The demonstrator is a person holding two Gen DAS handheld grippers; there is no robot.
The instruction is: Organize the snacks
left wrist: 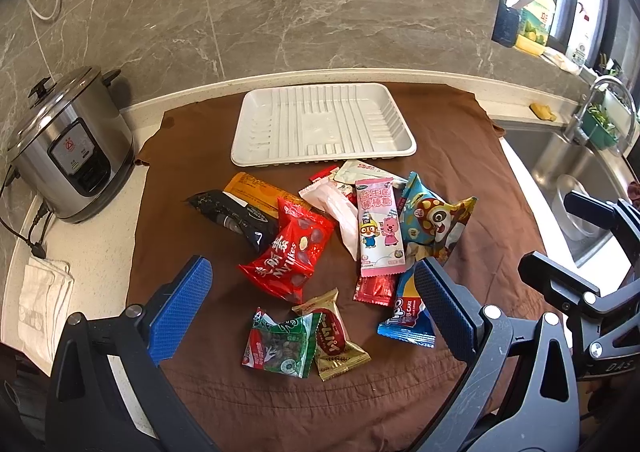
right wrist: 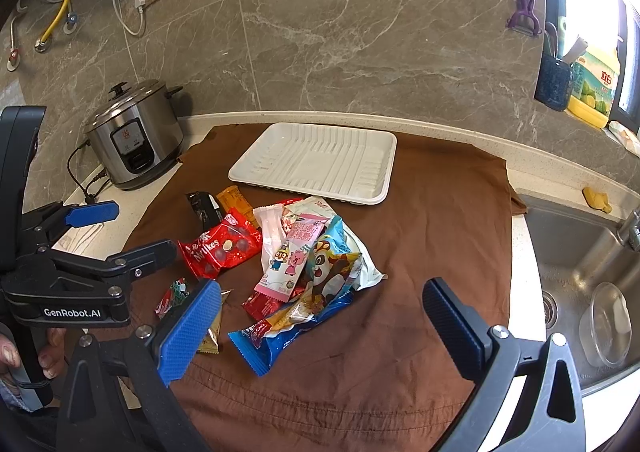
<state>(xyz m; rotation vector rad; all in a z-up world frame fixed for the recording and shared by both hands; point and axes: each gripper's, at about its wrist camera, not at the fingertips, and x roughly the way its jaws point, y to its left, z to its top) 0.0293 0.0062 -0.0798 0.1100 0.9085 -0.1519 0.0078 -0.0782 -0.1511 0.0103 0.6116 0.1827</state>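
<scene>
On the bench, snacks (left wrist: 320, 248) lay piled before the bare tray (left wrist: 324, 124); both grippers' jaws gaped wide, gripping nothing.

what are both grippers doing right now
Left gripper: open, empty, above the snack packets.
Right gripper: open, empty, above the snack packets.

Bare brown cloth (right wrist: 440, 236) lies open at three o'clock of the snack pile (right wrist: 296, 264), and toward six o'clock. The white tray (right wrist: 316, 162) blocks twelve o'clock, touching the pile's far edge. A rice cooker (right wrist: 134, 136) stands at ten o'clock on the worktop (right wrist: 520, 284).
</scene>
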